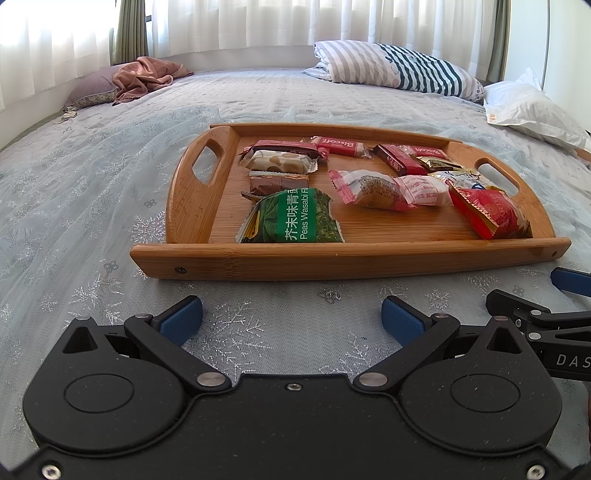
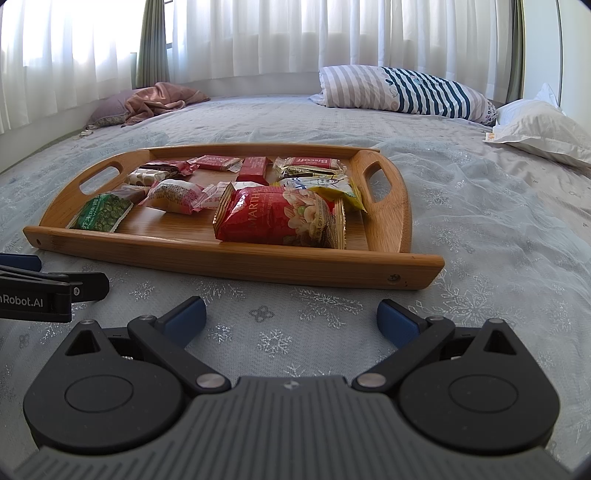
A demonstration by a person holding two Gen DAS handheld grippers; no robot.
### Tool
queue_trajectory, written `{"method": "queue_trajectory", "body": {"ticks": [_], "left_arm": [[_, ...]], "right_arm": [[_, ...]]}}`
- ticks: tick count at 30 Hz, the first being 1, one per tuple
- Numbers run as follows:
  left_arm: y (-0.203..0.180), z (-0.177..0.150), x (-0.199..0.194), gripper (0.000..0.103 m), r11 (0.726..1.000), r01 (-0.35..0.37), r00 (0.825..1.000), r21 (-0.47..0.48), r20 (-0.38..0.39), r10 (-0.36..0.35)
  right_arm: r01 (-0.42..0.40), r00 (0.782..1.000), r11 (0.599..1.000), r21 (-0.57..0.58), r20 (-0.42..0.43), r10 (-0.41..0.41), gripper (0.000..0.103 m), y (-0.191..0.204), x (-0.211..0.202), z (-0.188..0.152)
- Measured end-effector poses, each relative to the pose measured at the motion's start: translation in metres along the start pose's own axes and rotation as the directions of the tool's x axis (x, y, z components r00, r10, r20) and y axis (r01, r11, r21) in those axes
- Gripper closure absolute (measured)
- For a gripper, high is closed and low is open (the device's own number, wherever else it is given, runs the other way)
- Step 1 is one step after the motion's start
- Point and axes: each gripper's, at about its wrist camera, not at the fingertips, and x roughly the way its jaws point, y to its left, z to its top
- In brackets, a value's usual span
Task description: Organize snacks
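Bamboo tray (image 1: pixel 207 254) sits on the bed, on a pale bedspread (image 1: pixel 92 229) with a snowflake pattern. All the snacks lie inside the tray.

Left gripper (image 1: pixel 291 314) is low over the bedspread, just short of the tray's near rim; jaws spread wide, nothing between them. The green wasabi peas packet (image 1: pixel 295 218) lies straight ahead of it, against the near rim.

Right gripper (image 2: pixel 291 317) is likewise just short of the near rim, jaws wide apart and empty. The red nut bag (image 2: pixel 280 218) lies directly ahead of it, near the tray's right handle (image 2: pixel 380 181).

The two grippers sit side by side, close together; each shows at the edge of the other's view.

Left view only: a brown-wrapped bar (image 1: pixel 279 183) and a cream nougat-type packet (image 1: pixel 280 162) stacked behind the peas; two pink-and-white wrapped pastries (image 1: pixel 373 190) mid-tray.

Right view only: a yellow-and-white packet (image 2: pixel 325 184) behind the red bag, largely hidden in the left view. Red Biscoff packs (image 2: pixel 216 161) line the far rim.

Beyond the tray: striped pillow (image 2: pixel 402 90), white pillow (image 2: pixel 535 129), crumpled pink cloth (image 2: pixel 162 99), sheer curtains (image 2: pixel 295 33).
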Motion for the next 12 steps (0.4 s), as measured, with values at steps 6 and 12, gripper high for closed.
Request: {"method": "queue_trajectory", "body": {"ticks": [6,12], "left_arm": [[0.0,0.0,-0.0001,0.0,1.0,0.0,1.0,0.0,0.001,0.0],[-0.0003,-0.0011,0.0001,0.0,1.0,0.0,1.0,0.001,0.002,0.0]], "right_arm": [[0.0,1.0,1.0,0.0,0.0,0.0,0.0,0.0002,0.0001,-0.0001],[0.0,1.0,1.0,0.0,0.0,0.0,0.0,0.0001,0.0,-0.0002]]}}
